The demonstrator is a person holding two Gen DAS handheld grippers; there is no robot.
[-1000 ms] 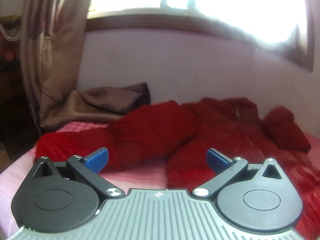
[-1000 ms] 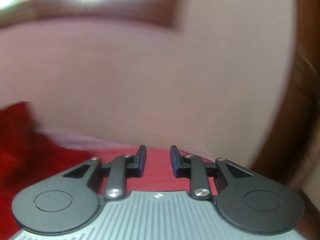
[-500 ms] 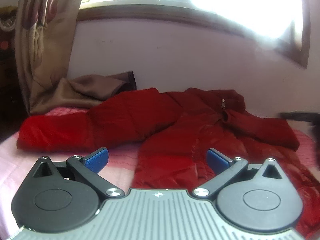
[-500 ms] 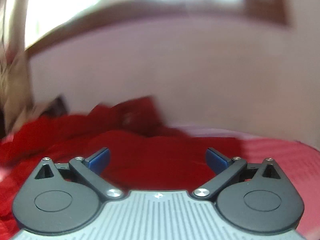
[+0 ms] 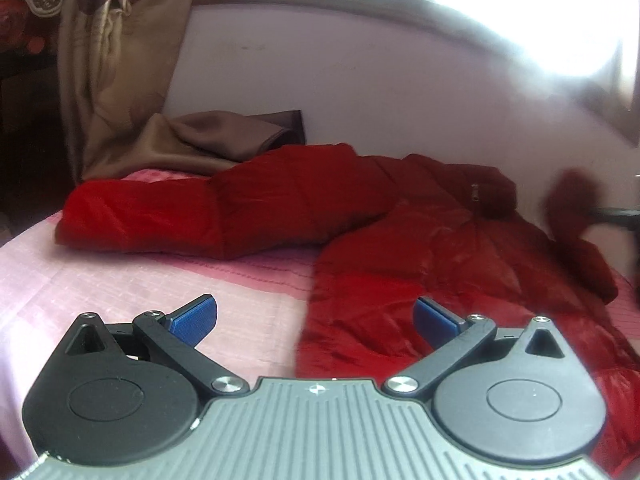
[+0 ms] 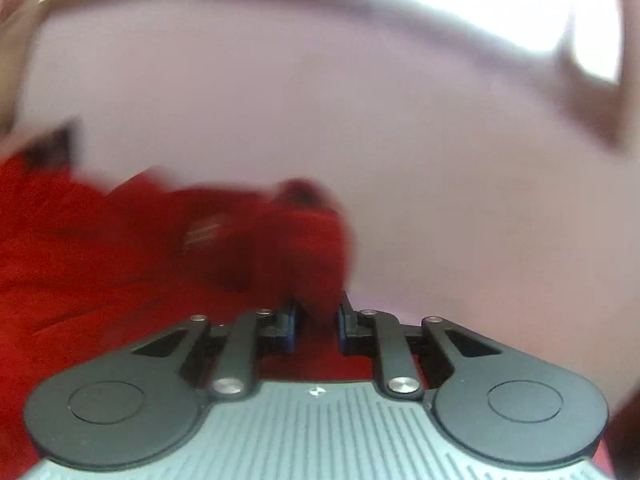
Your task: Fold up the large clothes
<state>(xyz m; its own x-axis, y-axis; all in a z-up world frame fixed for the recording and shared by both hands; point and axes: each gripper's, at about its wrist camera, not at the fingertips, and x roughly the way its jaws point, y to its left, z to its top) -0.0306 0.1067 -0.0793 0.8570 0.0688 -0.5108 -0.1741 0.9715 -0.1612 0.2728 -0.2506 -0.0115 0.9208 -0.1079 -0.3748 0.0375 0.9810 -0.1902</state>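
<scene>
A large red padded jacket (image 5: 400,248) lies spread on a pink bed sheet (image 5: 120,288), one sleeve (image 5: 160,216) stretched out to the left. My left gripper (image 5: 314,312) hangs open low over the sheet, with the jacket's near edge just beyond its right finger (image 5: 434,318). The other sleeve's cuff (image 5: 572,196) stands lifted and blurred at the right, next to the dark tip of my right gripper (image 5: 618,216). In the right wrist view the right gripper (image 6: 317,316) has its jaws closing to a narrow gap, with red jacket fabric (image 6: 304,240) pinched between them.
A brown curtain (image 5: 108,60) hangs at the left, and its heaped end (image 5: 216,136) rests on the bed behind the jacket. A pale wall (image 5: 360,80) under a bright window runs along the bed's far side.
The right gripper swung left towards the jacket, opened wide, then closed on red fabric. The cuff at the right has risen. The left gripper has sunk slightly towards the sheet.
</scene>
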